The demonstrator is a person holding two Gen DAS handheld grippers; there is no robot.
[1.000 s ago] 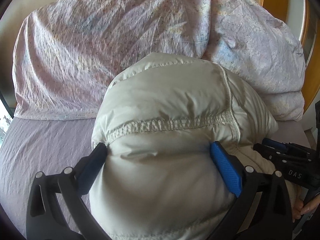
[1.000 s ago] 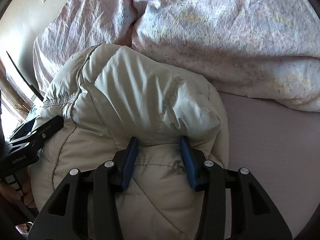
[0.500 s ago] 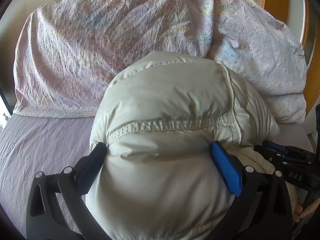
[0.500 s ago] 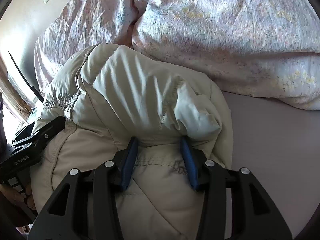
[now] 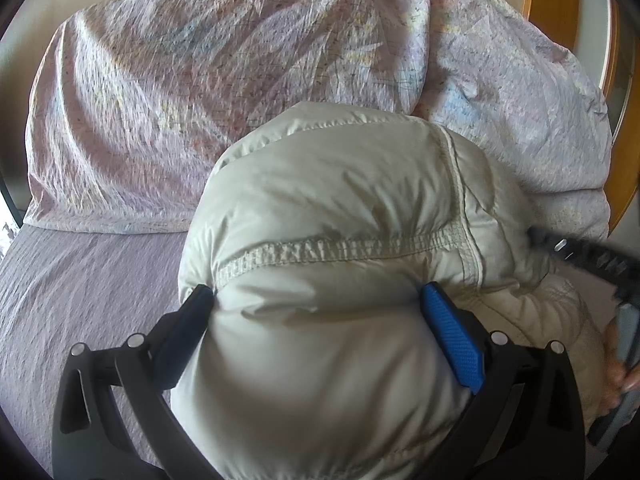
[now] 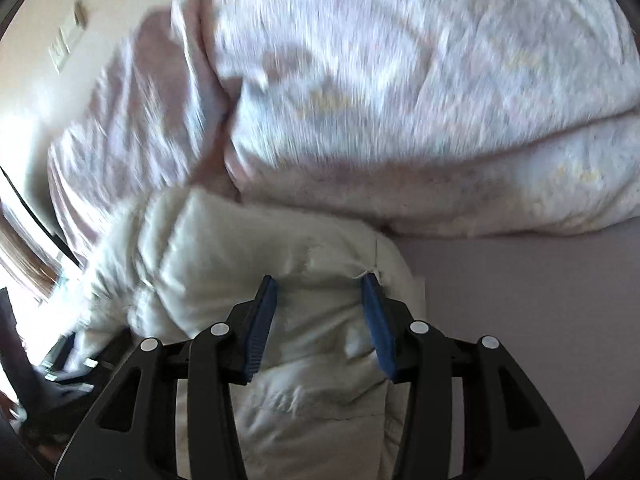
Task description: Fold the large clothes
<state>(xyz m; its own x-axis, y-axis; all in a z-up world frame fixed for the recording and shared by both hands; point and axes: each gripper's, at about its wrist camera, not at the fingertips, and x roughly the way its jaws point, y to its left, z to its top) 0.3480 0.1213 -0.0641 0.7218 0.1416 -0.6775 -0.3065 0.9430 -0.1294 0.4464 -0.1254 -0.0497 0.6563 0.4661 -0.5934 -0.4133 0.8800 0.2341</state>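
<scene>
My left tool (image 5: 316,304) clamped on the puffy jacket (image 5: 340,208), my right tool (image 6: 318,292) clamped on its bunched edge, duvet (image 6: 400,100) crowding behind, bare bed sheet (image 6: 520,300) open rightward

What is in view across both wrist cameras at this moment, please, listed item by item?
puffy jacket: one, pale beige, bunched on the bed between both pairs of fingers.
duvet: one, pale pink print, heaped behind the jacket.
bed sheet: one, lilac, under the jacket.
wall plate: one, white, blurred, upper left of the right wrist view.
wooden frame: one, orange-brown, upper right of the left wrist view.
left hand-held gripper: one, black with blue pads, clamped on the jacket.
right hand-held gripper: one, black with blue pads, clamped on the jacket.
</scene>
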